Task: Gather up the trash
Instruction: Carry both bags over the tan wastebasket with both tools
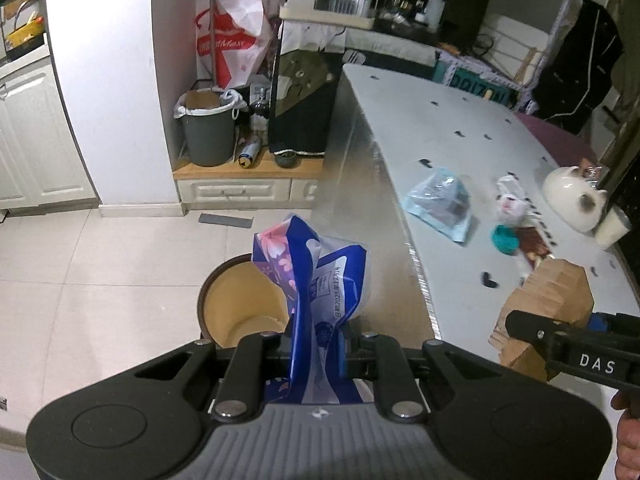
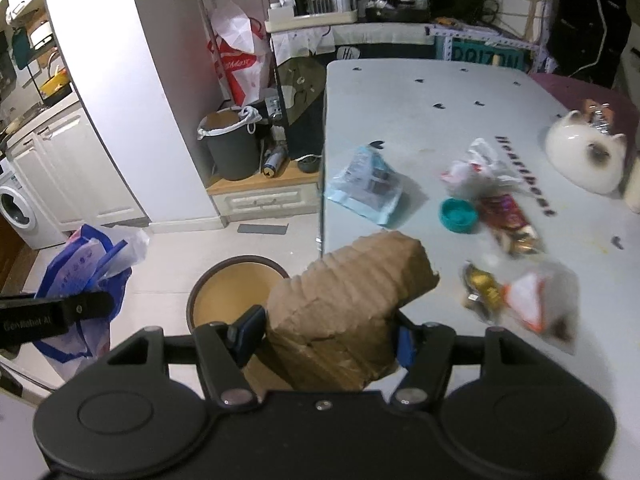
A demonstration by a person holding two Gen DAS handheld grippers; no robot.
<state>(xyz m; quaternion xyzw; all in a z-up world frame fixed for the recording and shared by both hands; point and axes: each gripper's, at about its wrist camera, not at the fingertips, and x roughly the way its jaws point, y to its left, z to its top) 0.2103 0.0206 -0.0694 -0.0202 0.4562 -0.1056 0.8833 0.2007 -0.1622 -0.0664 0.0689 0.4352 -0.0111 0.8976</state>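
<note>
My left gripper [image 1: 316, 350] is shut on a blue and white plastic wrapper [image 1: 316, 276], which sticks up over the round brown bin [image 1: 240, 312] on the floor. In the right wrist view that wrapper [image 2: 86, 276] hangs at the left, beside the bin [image 2: 224, 300]. My right gripper [image 2: 326, 334] is shut on a crumpled piece of brown cardboard [image 2: 344, 292], held near the table's left edge above the bin. In the left wrist view the cardboard [image 1: 548, 304] shows at the right. More trash lies on the white table [image 2: 420, 120]: a pale blue packet [image 2: 368, 184], a teal cap [image 2: 458, 216], and several wrappers [image 2: 508, 224].
A white cat-shaped pot [image 2: 584, 160] stands at the table's right side. A grey bin with a white liner [image 1: 208, 128] sits on a low wooden cabinet by the wall, with a red and white bag [image 1: 232, 44] above it. A washing machine [image 2: 20, 212] is at far left.
</note>
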